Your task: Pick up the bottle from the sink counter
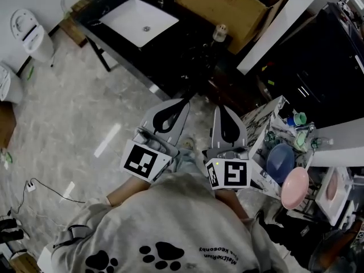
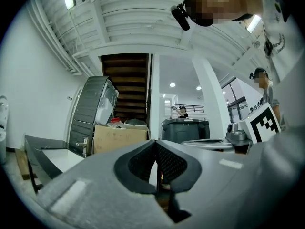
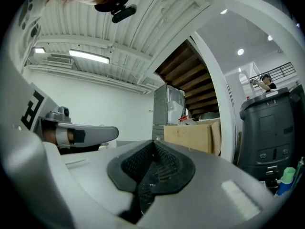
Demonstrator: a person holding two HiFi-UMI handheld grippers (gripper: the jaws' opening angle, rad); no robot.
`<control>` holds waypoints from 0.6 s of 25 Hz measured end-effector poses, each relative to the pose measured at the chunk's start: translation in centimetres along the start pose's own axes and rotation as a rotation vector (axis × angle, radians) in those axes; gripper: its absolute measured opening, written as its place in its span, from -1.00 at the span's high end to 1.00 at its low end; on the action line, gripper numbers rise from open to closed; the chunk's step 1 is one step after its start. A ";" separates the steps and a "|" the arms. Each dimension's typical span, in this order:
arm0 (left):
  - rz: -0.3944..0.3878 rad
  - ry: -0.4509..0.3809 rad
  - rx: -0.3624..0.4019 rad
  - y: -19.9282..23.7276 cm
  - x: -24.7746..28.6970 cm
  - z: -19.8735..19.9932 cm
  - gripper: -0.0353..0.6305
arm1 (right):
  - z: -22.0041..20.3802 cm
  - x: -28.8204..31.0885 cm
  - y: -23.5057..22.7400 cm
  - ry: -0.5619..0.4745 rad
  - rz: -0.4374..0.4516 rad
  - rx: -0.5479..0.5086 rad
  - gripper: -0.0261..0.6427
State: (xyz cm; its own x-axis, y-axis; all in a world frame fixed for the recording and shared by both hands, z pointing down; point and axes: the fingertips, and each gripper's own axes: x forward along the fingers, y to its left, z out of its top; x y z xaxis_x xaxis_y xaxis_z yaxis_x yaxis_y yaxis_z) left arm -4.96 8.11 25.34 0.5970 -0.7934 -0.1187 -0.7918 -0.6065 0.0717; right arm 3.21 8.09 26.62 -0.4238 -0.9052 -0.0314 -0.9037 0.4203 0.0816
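A small bottle (image 1: 220, 34) with a pale cap stands on the dark sink counter (image 1: 170, 50), to the right of the white basin (image 1: 139, 20). Both grippers are held close to the person's chest, well short of the counter. My left gripper (image 1: 186, 101) is shut with nothing in it, its pads (image 2: 143, 163) meeting along one line. My right gripper (image 1: 218, 109) is also shut and empty, its ribbed pads (image 3: 164, 166) pressed together. The bottle does not show in either gripper view.
A large cardboard box (image 1: 227, 4) stands behind the counter. A toilet (image 1: 28, 33) is at the far left. A rack at the right holds a blue bowl (image 1: 280, 161), a pink bowl (image 1: 294, 187) and small containers. A white beam (image 1: 278, 27) crosses the upper right.
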 end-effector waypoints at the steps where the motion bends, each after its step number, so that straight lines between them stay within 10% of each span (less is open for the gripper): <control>1: 0.001 -0.003 0.006 0.4 0.9 0.0 0.89 | -0.1 0.9 -0.6 0.000 0.003 -0.002 0.92; 15: 0.081 -0.002 0.035 4.8 13.4 -0.4 0.89 | -1.1 11.1 -10.3 -0.013 0.060 0.017 0.92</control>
State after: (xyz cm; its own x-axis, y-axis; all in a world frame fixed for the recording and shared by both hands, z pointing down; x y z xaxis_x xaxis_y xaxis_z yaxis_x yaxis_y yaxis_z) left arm -0.72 -5.42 24.48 0.5310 -0.8394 -0.1160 -0.8413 -0.5385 0.0463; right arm 7.90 -6.36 26.50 -0.4782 -0.8773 -0.0403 -0.8774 0.4752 0.0668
